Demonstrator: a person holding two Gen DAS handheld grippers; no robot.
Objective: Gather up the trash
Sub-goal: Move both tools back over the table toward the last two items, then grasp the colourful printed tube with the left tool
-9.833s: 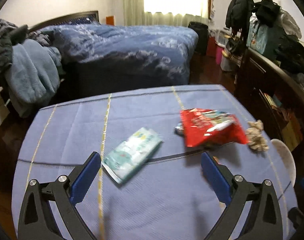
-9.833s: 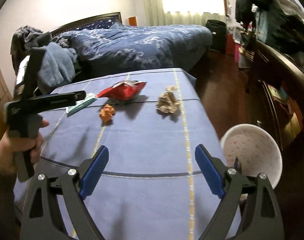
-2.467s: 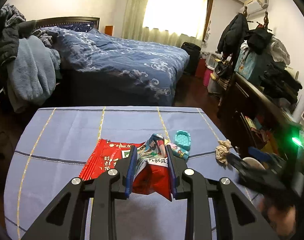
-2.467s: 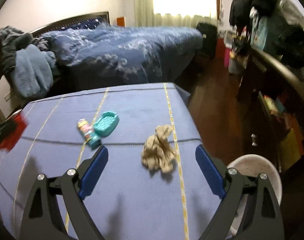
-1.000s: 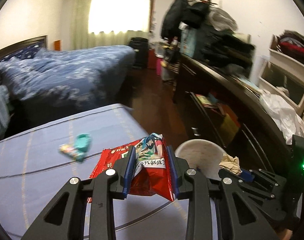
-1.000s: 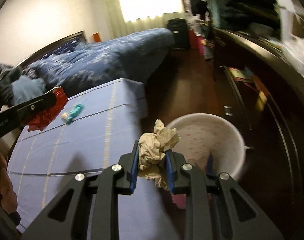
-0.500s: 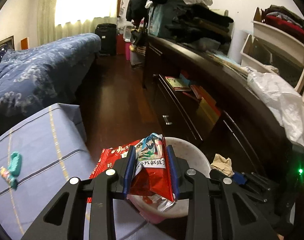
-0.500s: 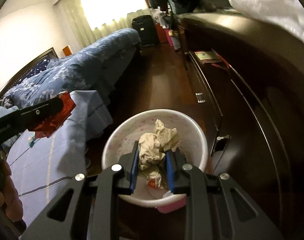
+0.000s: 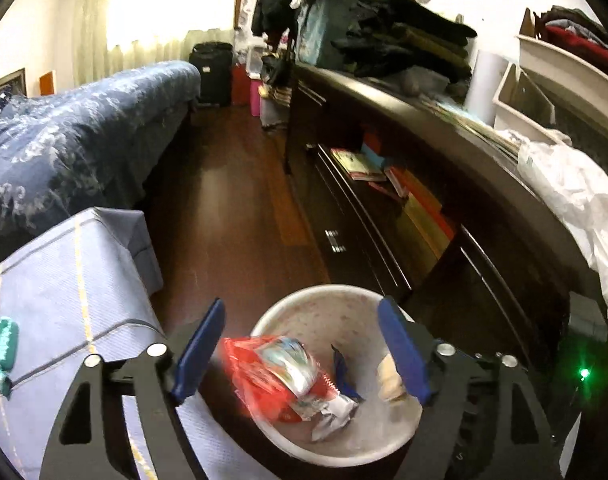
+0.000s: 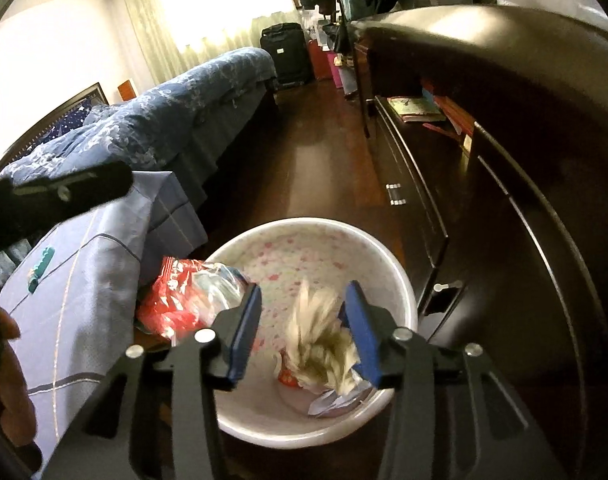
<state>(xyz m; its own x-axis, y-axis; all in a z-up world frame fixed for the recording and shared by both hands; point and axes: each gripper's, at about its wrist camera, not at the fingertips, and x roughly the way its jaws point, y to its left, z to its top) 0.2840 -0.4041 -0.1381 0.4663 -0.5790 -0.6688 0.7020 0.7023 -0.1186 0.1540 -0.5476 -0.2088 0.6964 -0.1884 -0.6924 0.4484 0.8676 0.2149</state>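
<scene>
Both jaws just opened, empty | red bag, paper wad over bin | dresser beside

Two hand-held black plastic grippers of one build: left gripper and right gripper. Angular black arms with triangular cut-outs, round silver screw heads at the joints, flat blue pads lining the inner fingers. Small green indicator light glowing on the right-hand unit's body. Bare hand at frame edge, blurred.
</scene>
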